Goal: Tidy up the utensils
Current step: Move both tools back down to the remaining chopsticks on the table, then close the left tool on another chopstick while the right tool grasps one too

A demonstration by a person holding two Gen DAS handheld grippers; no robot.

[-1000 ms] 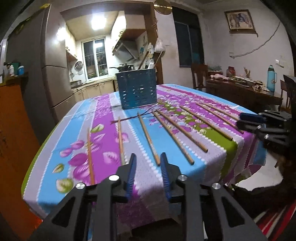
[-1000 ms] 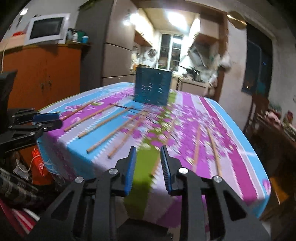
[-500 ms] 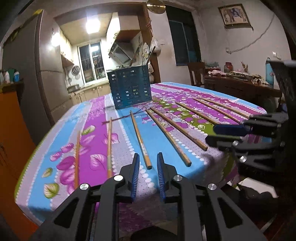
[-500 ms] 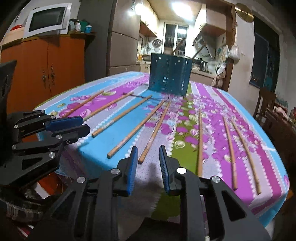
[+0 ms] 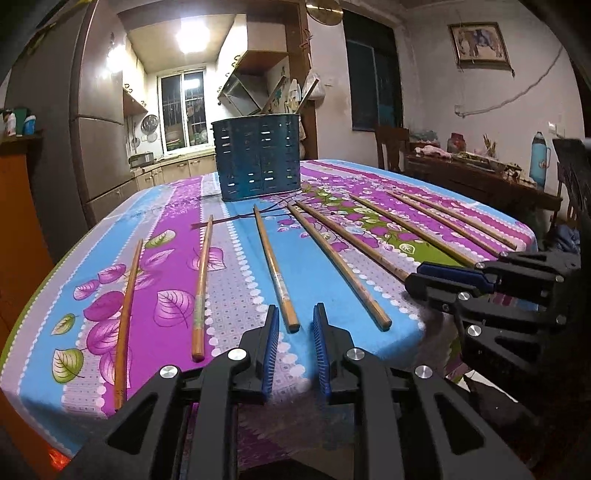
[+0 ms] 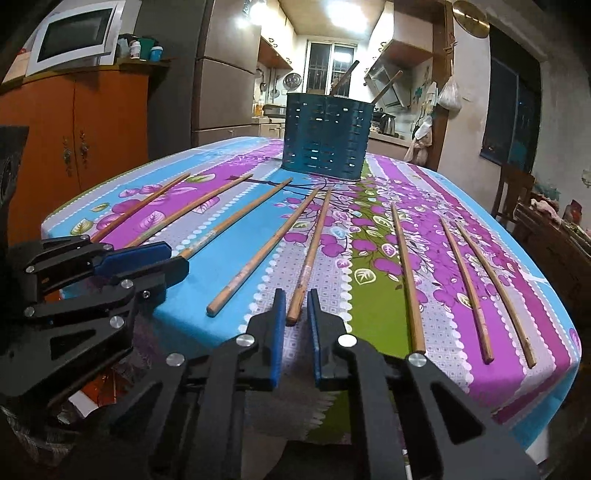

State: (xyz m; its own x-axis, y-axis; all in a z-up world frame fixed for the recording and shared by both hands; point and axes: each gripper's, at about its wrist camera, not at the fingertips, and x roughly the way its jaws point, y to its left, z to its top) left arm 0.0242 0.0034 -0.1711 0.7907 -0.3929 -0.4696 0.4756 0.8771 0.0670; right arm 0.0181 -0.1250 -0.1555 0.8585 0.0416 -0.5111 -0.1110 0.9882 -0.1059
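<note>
Several wooden chopsticks lie spread out on the flowered tablecloth [image 5: 229, 280] [image 6: 373, 302]. At the far end stands a blue slotted holder [image 5: 258, 158] [image 6: 325, 136] with two chopsticks [image 6: 347, 75] leaning in it. My left gripper [image 5: 295, 314] is at the near table edge, its jaws narrowly apart around the near end of one chopstick [image 5: 273, 262] without pressing it. My right gripper [image 6: 296, 297] is closing around the near end of another chopstick [image 6: 314, 243], with a thin gap still showing. Each gripper also shows in the other's view: the right gripper [image 5: 417, 280] and the left gripper [image 6: 173, 258].
An orange cabinet [image 6: 92, 140] with a microwave [image 6: 74, 35] on top stands to the left. A wooden chair [image 6: 513, 192] and a cluttered side table [image 5: 480, 177] with a blue thermos [image 5: 539, 157] are on the right. The kitchen lies behind the holder.
Both grippers have come down and forward to the near table edge. A chopstick end now lies between each pair of fingertips, and the right jaws have narrowed.
</note>
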